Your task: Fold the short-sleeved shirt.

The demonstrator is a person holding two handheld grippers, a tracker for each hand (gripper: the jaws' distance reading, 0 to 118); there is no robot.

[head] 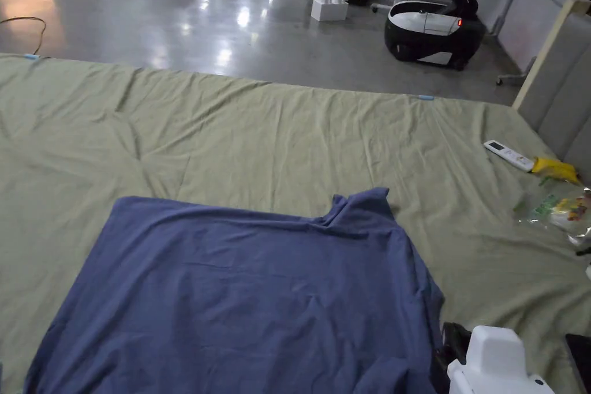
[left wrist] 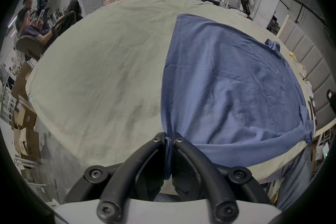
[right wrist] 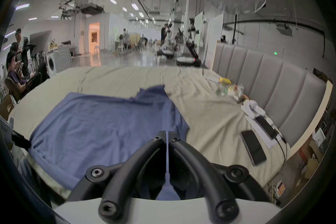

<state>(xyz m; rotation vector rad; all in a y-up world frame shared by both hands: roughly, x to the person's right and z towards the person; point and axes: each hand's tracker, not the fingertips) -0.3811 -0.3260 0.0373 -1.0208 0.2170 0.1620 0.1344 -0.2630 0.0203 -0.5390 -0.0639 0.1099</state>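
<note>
Left gripper, bottom centre of its own view: jaws pinched tight on a bunched edge of the blue shirt, cloth trapped between the tips. Right gripper, bottom centre of its view: jaws closed to a thin slit w/ a sliver of blue fabric running down the gap, so it looks clamped on the shirt's other near corner. Its white body sits at lower right of the head view, just beside the shirt's edge.

Shirt lies spread over the lower half of the head view on the green bed sheet, mostly flat, w/ a small raised flap at its far edge, centre-right. Near edge droops over the side of the bed.

Judgement: this is the spread/set-up stage, first fold not yet made. To do it well, keep both pinches level, tension even so the near edge stays straight, lift just enough to clear the sheet, then carry fwd and lay down w/o dragging wrinkles in.

Remote and snack bags sit at right, well apart from the shirt; a phone lies right in the right gripper view.
</note>
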